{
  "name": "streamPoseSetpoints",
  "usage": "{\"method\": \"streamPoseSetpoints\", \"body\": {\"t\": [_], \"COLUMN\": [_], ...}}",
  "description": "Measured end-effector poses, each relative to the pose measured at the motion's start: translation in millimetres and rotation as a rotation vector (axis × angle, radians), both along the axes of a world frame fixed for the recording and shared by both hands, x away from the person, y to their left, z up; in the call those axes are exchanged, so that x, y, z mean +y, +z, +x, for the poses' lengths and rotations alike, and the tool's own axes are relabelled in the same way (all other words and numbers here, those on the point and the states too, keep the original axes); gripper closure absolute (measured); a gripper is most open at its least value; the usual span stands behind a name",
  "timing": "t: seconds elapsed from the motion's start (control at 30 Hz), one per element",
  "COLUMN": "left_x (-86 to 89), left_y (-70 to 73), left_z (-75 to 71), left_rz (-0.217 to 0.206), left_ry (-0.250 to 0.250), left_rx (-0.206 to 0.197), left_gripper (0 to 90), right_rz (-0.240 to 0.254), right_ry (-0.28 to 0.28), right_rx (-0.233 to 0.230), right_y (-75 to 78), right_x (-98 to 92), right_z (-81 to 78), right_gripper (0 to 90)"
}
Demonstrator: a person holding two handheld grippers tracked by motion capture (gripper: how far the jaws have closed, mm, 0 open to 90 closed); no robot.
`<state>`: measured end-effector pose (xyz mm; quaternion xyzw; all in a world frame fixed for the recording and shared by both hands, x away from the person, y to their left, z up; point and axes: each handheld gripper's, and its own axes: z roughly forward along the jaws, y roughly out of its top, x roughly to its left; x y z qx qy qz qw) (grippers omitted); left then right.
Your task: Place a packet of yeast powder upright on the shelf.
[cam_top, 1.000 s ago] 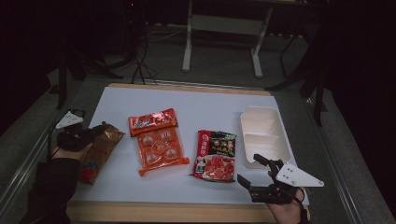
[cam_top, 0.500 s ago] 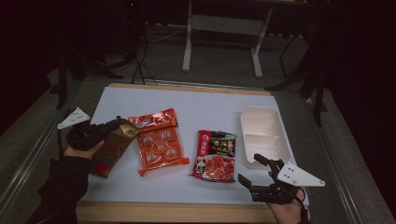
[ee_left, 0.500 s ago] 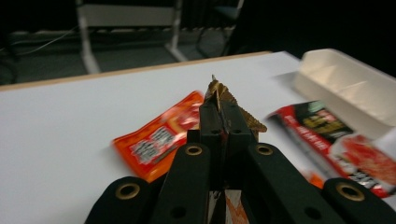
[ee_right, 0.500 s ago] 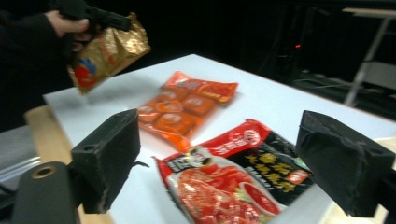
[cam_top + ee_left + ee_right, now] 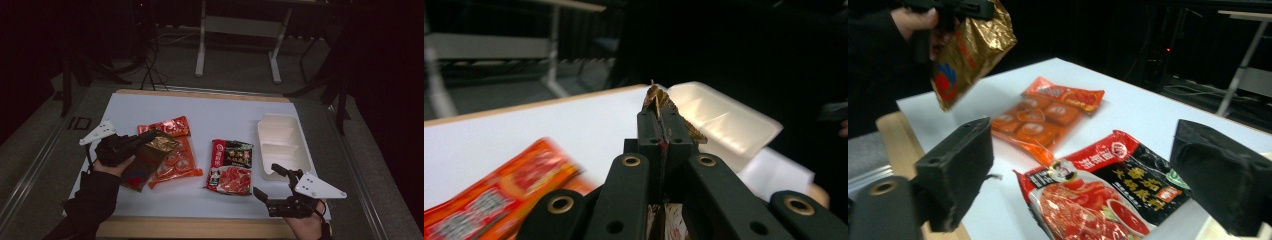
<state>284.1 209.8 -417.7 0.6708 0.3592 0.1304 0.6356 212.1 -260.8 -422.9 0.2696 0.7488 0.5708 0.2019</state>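
Gold packet lifted, tray unfilled

Our left gripper (image 5: 145,137) pinches the gold snack packet (image 5: 147,159) above the table's left; our right gripper (image 5: 274,181) waits wide open, holding nothing; 3 packets remain outside the white tray (image 5: 280,145).

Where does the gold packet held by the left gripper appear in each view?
High view: gold packet left of centre, in the left gripper.
Left gripper view: its crimped edge sticks up between the shut jaws, centre.
Right gripper view: hanging at top left.
Shared landmark: the orange snack pack.
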Motion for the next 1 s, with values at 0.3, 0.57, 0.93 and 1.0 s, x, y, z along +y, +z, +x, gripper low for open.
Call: {"method": "streamPoseSetpoints", "body": {"t": [0.3,0.57,0.93,1.0], "left_x": [-42.5,-75.0,-114.2,-119.8], "left_y": [3.9,6.1,-8.1,-9.6], "left_z": [-2.0,-6.8,-5.1,-6.1], "left_rz": [-0.112,-0.14,-0.21,-0.215], "left_ry": [-0.125,-0.176,-0.263,-0.278], "left_rx": [-0.012,-0.048,-0.04,-0.056], "left_gripper": [90.0,89.9,90.0,89.9], "right_rz": [0.025,0.023,0.04,0.048], "right_ry": [0.014,0.029,0.093,0.095], "right_rx": [-0.001,0.003,0.0,0.02], "right_y": [10.7,22.9,34.9,34.0], "right_x": [4.2,15.0,40.2,43.5], "right_z": [3.4,7.4,20.1,25.2], "right_gripper": [20.6,27.5,38.8,39.0]}}
